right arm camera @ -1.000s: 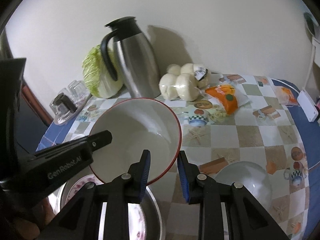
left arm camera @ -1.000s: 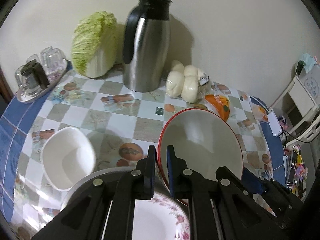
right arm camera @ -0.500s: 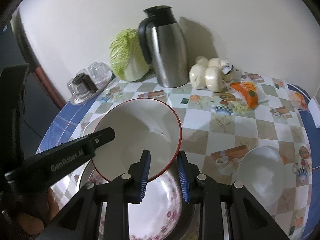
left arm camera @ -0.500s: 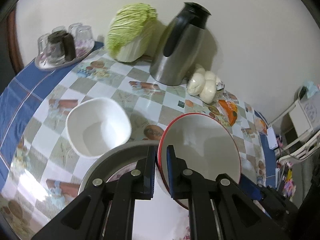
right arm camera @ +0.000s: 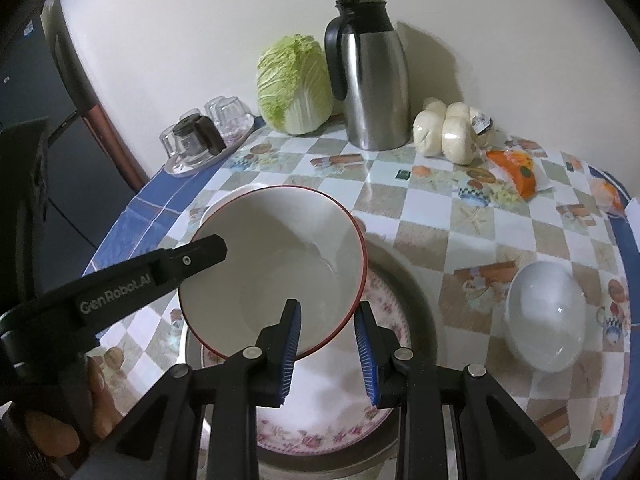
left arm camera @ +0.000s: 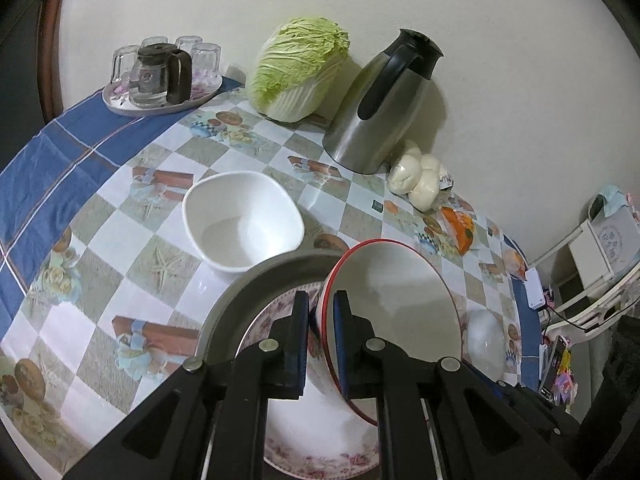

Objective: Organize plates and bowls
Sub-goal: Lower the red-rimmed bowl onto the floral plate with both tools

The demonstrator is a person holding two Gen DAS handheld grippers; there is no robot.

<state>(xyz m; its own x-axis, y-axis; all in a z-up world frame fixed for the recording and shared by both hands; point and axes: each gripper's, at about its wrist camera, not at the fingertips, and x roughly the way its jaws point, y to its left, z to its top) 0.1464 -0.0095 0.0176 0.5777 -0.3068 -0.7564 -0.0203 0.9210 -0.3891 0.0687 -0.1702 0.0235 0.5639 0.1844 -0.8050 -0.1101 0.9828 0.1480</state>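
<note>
Two grippers | left gripper (left arm camera: 321, 322) clamps red-rimmed bowl (right arm camera: 276, 268) over floral plate (right arm camera: 320, 408) | right gripper (right arm camera: 328, 340) parted, holding nothing

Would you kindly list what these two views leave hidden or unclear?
- Floral plate: its middle is hidden by both claws and the red-rimmed bowl, in both views.
- Label on the bun bag: too small, right wrist view.
- Right claw: contact with bowl unclear.

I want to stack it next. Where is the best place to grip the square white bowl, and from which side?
Probably the thin rim of the square white bowl, one finger inside and one outside. It sits upright and open, so come from above. The edge nearest the left gripper looks clear, though that gripper is shut on the red-rimmed bowl.
</note>
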